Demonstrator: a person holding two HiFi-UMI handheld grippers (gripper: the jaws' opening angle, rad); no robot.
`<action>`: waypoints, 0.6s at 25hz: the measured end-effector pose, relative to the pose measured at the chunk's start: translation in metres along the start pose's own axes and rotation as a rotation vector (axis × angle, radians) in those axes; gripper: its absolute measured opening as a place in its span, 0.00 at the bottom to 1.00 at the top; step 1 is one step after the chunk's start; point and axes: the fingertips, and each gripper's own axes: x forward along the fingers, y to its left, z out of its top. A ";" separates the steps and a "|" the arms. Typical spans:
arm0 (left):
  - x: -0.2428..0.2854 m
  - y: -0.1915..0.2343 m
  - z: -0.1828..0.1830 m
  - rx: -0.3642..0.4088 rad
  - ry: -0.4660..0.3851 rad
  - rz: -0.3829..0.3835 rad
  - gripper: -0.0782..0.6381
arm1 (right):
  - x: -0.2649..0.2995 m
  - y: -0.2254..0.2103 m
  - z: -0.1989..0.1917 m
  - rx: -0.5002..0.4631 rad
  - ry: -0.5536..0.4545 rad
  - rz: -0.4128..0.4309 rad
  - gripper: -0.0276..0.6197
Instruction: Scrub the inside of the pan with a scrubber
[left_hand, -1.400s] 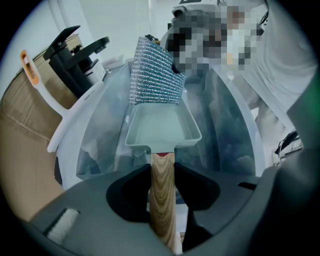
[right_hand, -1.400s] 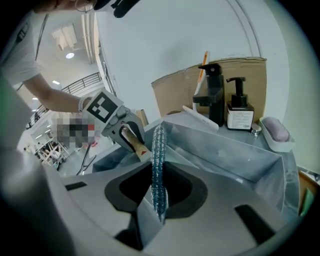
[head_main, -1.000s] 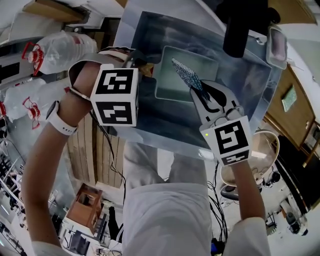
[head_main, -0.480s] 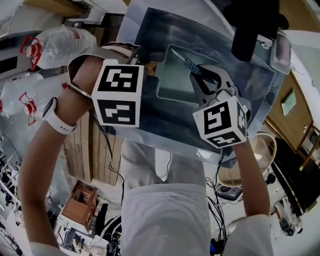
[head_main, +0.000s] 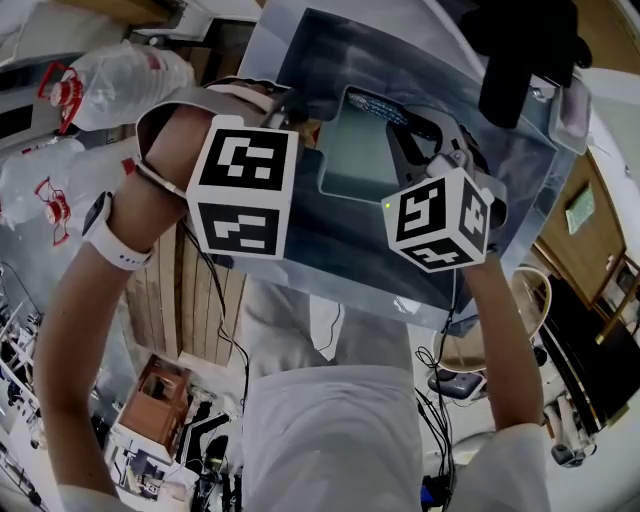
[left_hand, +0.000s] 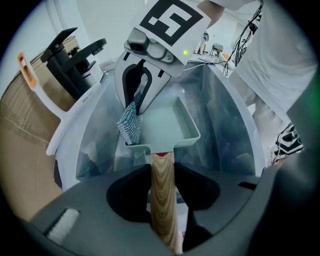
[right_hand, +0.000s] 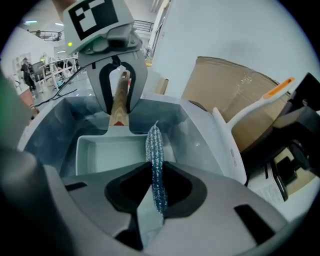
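A pale green rectangular pan (head_main: 352, 165) lies in the sink, and its wooden handle (left_hand: 162, 195) runs back between the jaws of my left gripper (left_hand: 162, 186), which is shut on it. In the head view the left gripper (head_main: 287, 120) sits at the pan's left end, mostly hidden by its marker cube. My right gripper (head_main: 415, 132) is shut on a glittery blue-silver scrubber (right_hand: 155, 152). The scrubber (left_hand: 131, 125) hangs down at the pan's side wall, close to the handle end. Whether it touches the pan floor I cannot tell.
The steel sink (head_main: 300, 245) surrounds the pan with steep walls on all sides. A black faucet (head_main: 520, 60) rises at the far rim, with a small dish (head_main: 573, 100) beside it. Plastic water bottles (head_main: 110, 85) lie left of the sink.
The right gripper has rolled and moved down toward the pan, carrying the scrubber from above the pan's middle to its side wall. The left gripper has stayed on the handle.
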 end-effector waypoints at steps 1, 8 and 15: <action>0.000 0.000 0.000 0.001 -0.001 0.001 0.31 | 0.002 0.002 0.002 -0.008 -0.001 0.008 0.14; 0.000 0.000 0.000 0.002 0.002 -0.005 0.31 | 0.002 0.022 0.003 -0.029 -0.011 0.138 0.14; 0.000 -0.001 -0.001 0.006 0.011 -0.009 0.31 | -0.001 0.041 0.007 -0.085 -0.058 0.269 0.12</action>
